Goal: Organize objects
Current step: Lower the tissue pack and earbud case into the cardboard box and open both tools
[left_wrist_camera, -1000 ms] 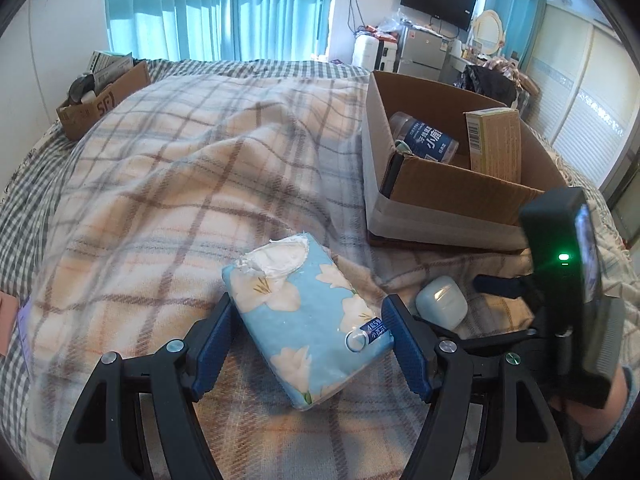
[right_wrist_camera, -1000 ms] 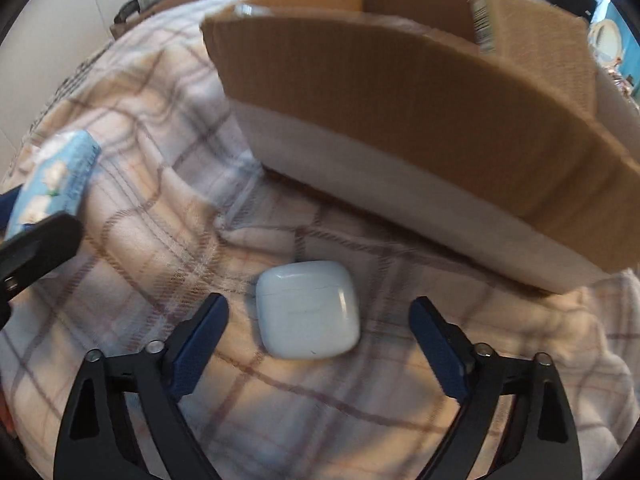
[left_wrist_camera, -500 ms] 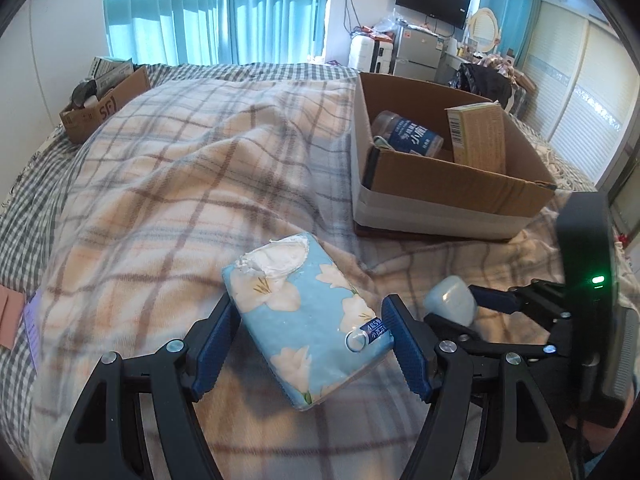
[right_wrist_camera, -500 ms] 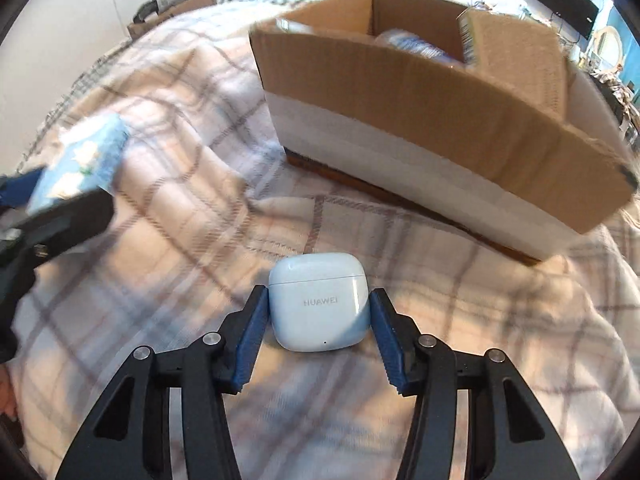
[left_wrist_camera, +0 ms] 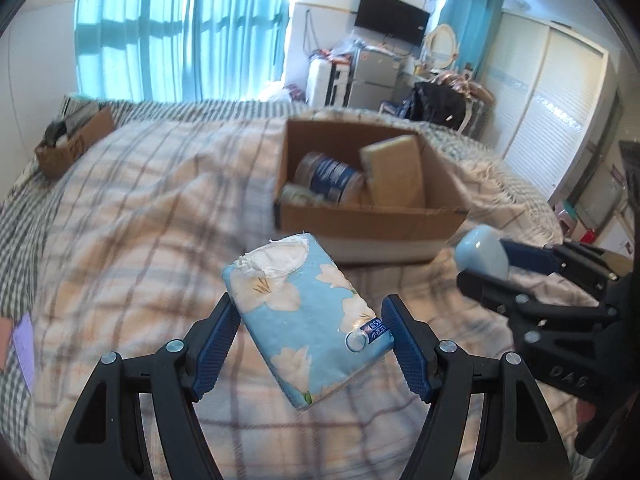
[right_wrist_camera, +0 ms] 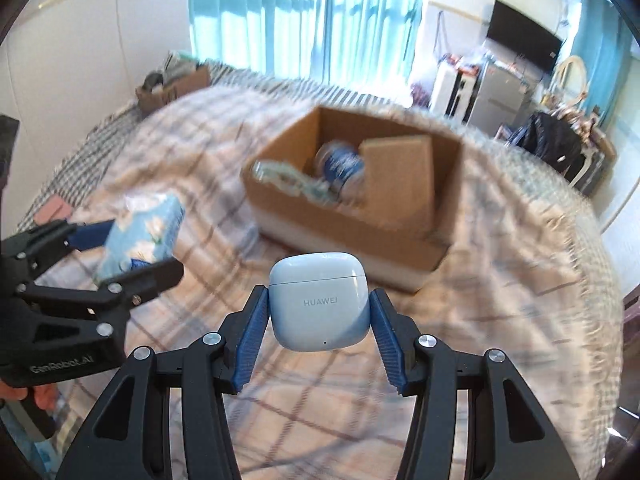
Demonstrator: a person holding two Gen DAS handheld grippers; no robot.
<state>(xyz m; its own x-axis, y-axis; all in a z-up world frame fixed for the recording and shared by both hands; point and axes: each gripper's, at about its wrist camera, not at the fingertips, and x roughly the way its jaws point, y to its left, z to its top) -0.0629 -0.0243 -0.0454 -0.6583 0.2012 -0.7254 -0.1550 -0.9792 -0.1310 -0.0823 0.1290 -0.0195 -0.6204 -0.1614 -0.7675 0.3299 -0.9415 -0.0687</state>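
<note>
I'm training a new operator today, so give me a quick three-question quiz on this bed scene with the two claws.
1. True or false: the left claw grips a light-blue floral soft tissue pack.
2. What does the right claw hold: A) a bottle, B) a pale-blue rounded plastic earbud case, C) nothing?
3. Fill in: beyond both claws, on the plaid blanket, sits an open brown cardboard ____.

Key: 1 true; 2 B; 3 box.

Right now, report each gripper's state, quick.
Left gripper: shut on the floral tissue pack, lifted off the blanket.
Right gripper: shut on the Huawei earbud case, also lifted.
</note>
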